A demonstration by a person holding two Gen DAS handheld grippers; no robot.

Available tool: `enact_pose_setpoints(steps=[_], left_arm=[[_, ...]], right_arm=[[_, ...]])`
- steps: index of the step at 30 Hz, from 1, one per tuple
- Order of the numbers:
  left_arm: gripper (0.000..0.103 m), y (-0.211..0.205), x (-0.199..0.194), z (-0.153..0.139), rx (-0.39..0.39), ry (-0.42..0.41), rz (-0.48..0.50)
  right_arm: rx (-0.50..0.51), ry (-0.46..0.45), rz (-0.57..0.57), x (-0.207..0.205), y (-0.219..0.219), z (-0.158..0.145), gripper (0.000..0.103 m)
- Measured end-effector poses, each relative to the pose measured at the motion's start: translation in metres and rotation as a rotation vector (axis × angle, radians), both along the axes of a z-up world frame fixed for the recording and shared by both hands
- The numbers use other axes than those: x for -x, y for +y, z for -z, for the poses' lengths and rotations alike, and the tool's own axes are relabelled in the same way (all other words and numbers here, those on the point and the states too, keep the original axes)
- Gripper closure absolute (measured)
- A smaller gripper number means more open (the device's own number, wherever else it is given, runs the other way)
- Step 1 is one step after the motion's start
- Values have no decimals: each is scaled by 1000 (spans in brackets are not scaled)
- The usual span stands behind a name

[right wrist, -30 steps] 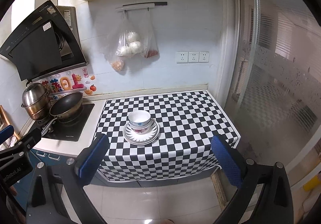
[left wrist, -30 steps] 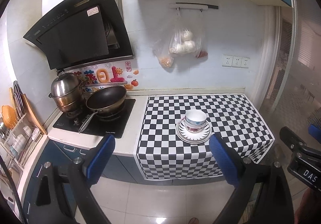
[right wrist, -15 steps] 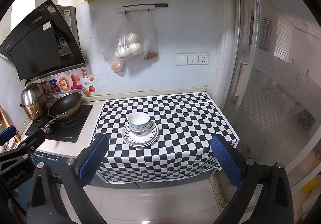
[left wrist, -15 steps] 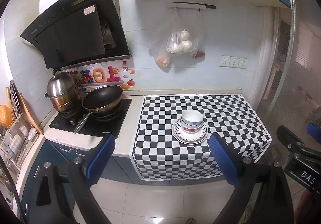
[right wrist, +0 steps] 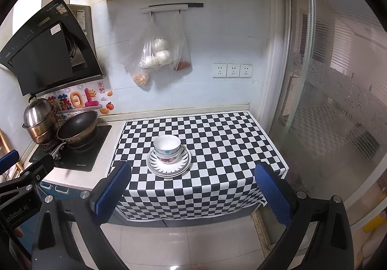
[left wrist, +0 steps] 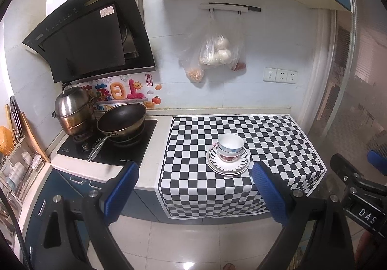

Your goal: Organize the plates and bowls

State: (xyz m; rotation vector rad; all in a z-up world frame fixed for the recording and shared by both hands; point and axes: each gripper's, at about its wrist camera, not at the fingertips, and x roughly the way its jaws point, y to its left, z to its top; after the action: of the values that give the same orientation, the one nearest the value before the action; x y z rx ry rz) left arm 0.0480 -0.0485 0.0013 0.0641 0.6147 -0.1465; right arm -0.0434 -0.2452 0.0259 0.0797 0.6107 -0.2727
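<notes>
Both cameras have drifted slightly since a second ago, so the dish stack sits a little lower-left in the left view; nothing on the counter has shifted. Nearest, the left gripper [left wrist: 194, 179] and right gripper [right wrist: 191, 179] hang over the glossy floor tiles, blue textured pads spread wide, holding nothing. Beyond them, near the front edge of the checkered cloth [right wrist: 217, 139], two nested round ceramic bowls [right wrist: 167, 146] sit on stacked ribbed-pattern plates [right wrist: 168, 163]. Farther left, a dark pan [left wrist: 122, 120] rests on the stove.
</notes>
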Motion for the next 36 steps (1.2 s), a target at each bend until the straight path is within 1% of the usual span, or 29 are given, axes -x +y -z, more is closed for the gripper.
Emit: enact_pose_setpoints(steps=[15, 30, 36], left_arm=[[7, -6, -2, 1, 7, 10, -3], [7, -8, 2, 0, 2, 6, -11], [7, -8, 6, 1, 6, 6, -11]], right_arm=[[14, 16, 5, -5, 3, 5, 0], [9, 14, 3, -4, 2, 7, 0], [25, 9, 7, -1, 5, 6, 0]])
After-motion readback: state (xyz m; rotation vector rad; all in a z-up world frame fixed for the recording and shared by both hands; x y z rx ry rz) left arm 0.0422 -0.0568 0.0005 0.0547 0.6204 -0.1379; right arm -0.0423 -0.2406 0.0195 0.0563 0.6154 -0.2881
